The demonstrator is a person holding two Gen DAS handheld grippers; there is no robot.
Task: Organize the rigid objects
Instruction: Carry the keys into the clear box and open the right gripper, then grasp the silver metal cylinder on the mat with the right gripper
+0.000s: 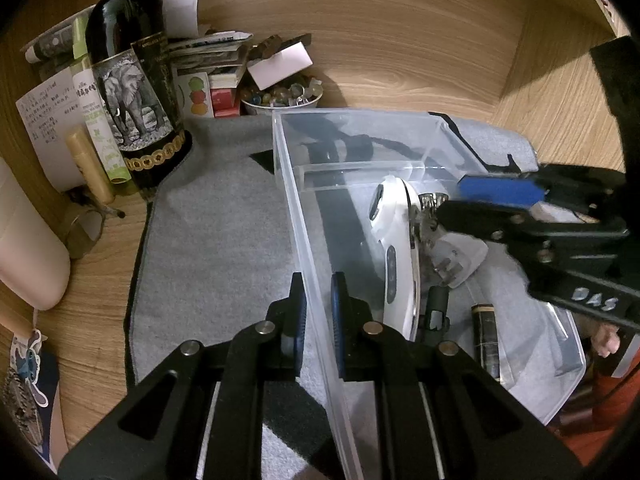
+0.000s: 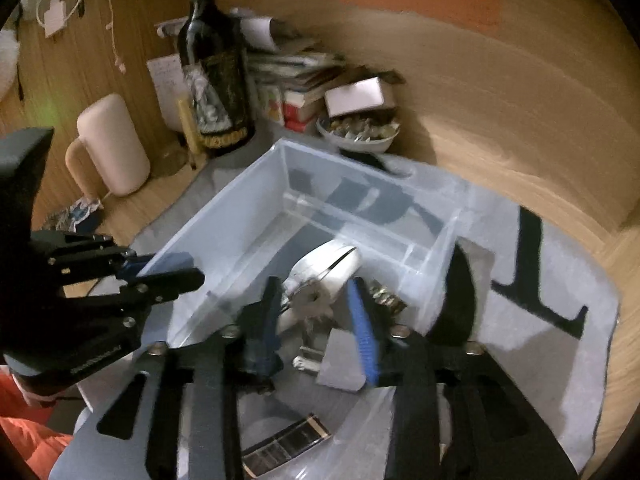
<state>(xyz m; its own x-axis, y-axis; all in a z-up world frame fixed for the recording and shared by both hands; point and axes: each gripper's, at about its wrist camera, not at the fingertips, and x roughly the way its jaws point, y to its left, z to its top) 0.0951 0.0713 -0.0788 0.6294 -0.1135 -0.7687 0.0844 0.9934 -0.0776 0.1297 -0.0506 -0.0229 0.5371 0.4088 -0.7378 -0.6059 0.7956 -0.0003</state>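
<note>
White plastic oval gadget (image 2: pixel 320 276) lies between our right claw (image 2: pixel 316 320) pads, parted and untouching; our left claw (image 1: pixel 319 312) pinches the clear plastic bin's wall (image 1: pixel 296 208); blur hides details.

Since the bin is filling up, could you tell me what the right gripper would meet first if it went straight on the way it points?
Most likely the white device in the clear bin: it sits just ahead of the right gripper, between its open fingers. Blur leaves depth uncertain.
</note>
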